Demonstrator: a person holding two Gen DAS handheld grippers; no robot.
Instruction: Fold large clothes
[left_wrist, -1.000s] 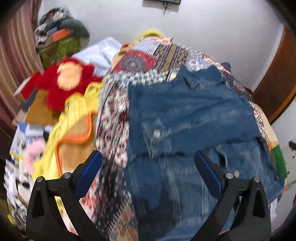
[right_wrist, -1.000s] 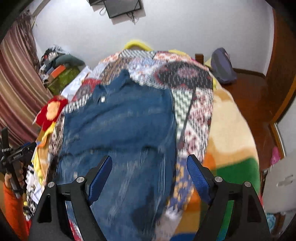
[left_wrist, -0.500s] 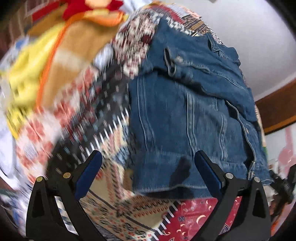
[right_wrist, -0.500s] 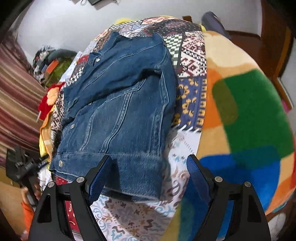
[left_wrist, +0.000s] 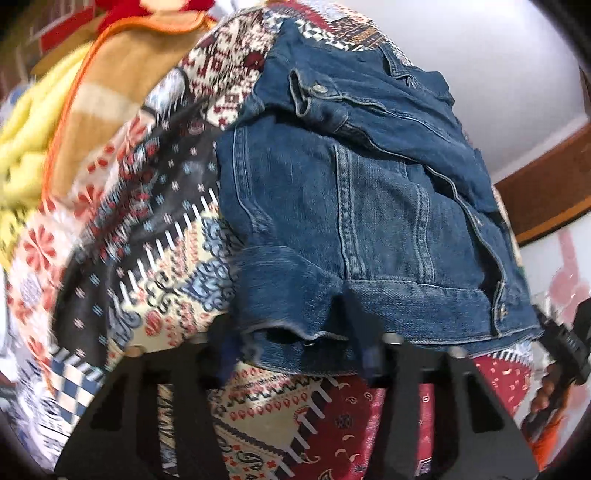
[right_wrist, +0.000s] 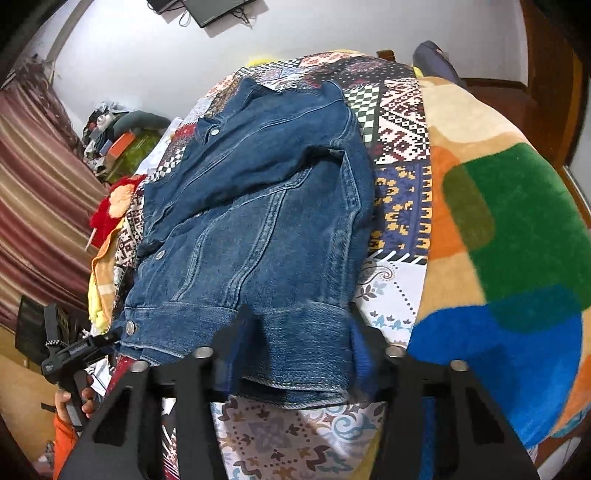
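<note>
A blue denim jacket (left_wrist: 369, 206) lies on a patchwork bedspread (left_wrist: 147, 229), sleeves folded in across its back, collar at the far end. In the right wrist view the jacket (right_wrist: 258, 206) fills the middle of the bed. My left gripper (left_wrist: 295, 354) is open and straddles the jacket's bottom hem at its left corner. My right gripper (right_wrist: 299, 350) is open and straddles the hem at its right corner. The hem cloth lies between each pair of jaws; no pinch shows. The left gripper also shows in the right wrist view (right_wrist: 74, 354).
A colour-block fleece blanket (right_wrist: 509, 229) covers the bed's right side. A yellow and tan blanket (left_wrist: 85, 92) is heaped at the left. A red plush toy (right_wrist: 110, 206), clutter and a striped curtain (right_wrist: 40, 206) stand beyond it. A wooden door (right_wrist: 554, 74) is at the far right.
Both grippers have dropped from above the jacket to its near hem and moved in until the hem sits between the open jaws. The jacket has not moved.
</note>
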